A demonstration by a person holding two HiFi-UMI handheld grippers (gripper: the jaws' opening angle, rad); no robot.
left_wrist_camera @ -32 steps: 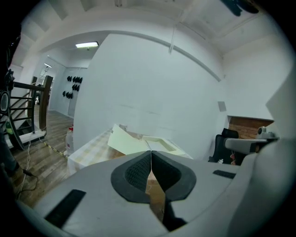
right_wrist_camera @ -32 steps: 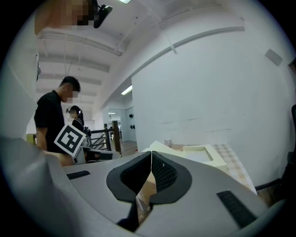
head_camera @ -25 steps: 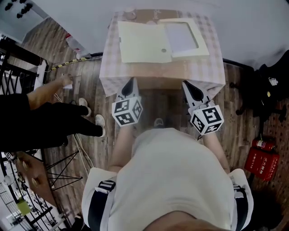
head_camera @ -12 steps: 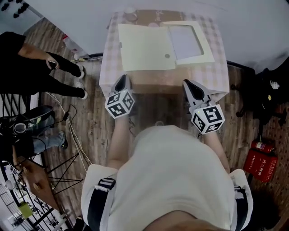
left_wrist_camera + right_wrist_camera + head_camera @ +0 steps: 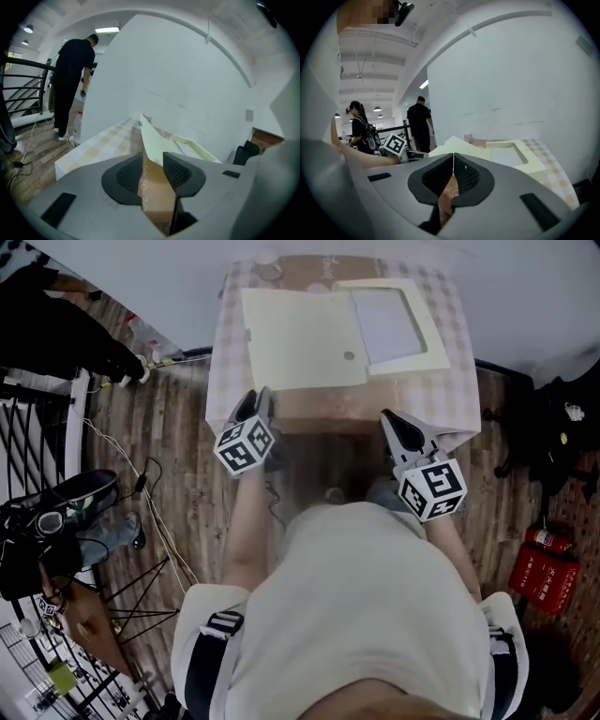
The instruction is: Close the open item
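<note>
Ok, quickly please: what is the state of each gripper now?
Left gripper: open, fingers just opened, nothing between them.
Right gripper: closed, holding nothing.

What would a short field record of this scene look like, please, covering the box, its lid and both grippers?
table: covered with a checked cloth
box: cream, open, on the table's right half
lid: swung open to the left of the box
left gripper: at the table's near left edge, just short of the lid; jaws apart, have just been opening, nothing between them
right gripper: at the table's near right edge; jaws together, empty
task status: lid not yet closed
</note>
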